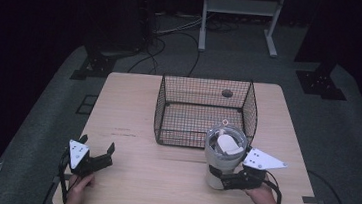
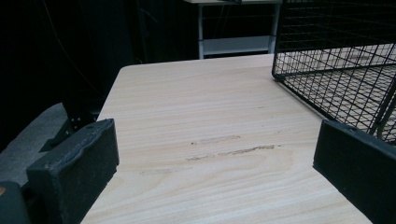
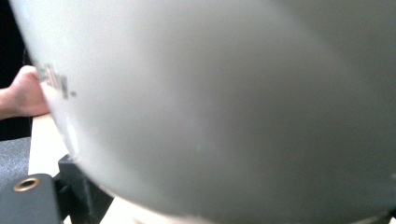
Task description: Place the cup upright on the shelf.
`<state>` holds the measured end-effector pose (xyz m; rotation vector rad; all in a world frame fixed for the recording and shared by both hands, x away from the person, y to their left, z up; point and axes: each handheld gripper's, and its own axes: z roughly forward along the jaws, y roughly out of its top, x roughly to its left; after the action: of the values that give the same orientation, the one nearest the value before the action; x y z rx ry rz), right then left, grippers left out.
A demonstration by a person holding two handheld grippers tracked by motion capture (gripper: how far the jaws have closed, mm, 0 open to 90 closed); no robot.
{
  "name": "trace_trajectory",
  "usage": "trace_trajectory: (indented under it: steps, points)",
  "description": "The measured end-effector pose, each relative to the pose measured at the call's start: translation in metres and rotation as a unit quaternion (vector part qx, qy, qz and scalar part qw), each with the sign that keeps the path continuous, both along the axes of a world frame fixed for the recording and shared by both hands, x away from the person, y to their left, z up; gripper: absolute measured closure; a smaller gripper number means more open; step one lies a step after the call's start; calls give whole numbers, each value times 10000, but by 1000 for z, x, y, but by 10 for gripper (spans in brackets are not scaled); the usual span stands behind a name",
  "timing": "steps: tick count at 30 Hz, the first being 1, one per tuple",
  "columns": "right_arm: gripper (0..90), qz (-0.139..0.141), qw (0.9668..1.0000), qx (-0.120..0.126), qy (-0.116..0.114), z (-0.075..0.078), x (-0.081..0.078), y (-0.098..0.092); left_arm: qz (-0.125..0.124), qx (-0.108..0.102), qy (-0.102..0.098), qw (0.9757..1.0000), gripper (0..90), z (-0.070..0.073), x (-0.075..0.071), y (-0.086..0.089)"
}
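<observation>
One jug point(image 1: 223, 154), one basket point(image 1: 203, 111), two tongs.

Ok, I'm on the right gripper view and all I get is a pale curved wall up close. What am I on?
Observer: A pale container with a clear top. The right gripper has its jaws around the lower body.
Operator: Where's the basket from there?
Observer: The wire basket stands right behind the container, farther up the table.
Operator: And the other gripper?
Observer: The left gripper is open with nothing between its jaws, near the table's near left corner.
</observation>
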<state>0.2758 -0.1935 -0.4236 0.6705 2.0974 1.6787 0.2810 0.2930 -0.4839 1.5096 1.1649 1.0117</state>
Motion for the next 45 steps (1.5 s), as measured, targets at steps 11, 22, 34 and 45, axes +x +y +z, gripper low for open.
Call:
trace_trajectory:
  steps: [11,22,34,45]
  points:
    - [87,64,9999,134,-62,33,8,4,-10,-28,11,10000,0,0,0,0]
    - [86,125,9998,128,-46,63,22,16,-7,-18,-3,10000,0,0,0,0]
    - [86,102,9998,176,-91,88,46,26,-29,-20,-12,10000,0,0,0,0]
    - [86,189,9995,104,-218,110,67,44,-28,-23,-11,10000,0,0,0,0]
